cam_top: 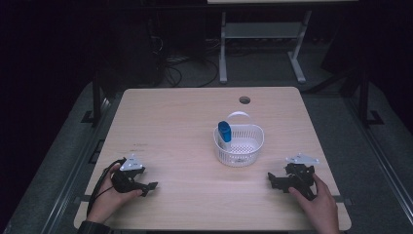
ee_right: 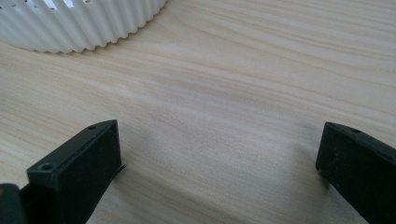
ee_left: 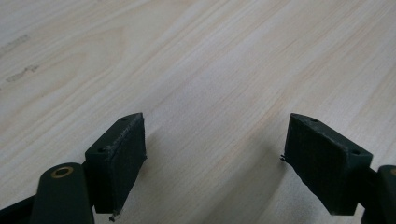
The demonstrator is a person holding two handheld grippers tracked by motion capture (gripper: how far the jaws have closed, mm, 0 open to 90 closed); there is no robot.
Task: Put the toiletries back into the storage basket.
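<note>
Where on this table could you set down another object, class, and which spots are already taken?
The table is bare on its left half, from the far edge down to the left gripper, and in the near strip between it and the right gripper. The white basket, holding a blue item, takes the middle right.
</note>
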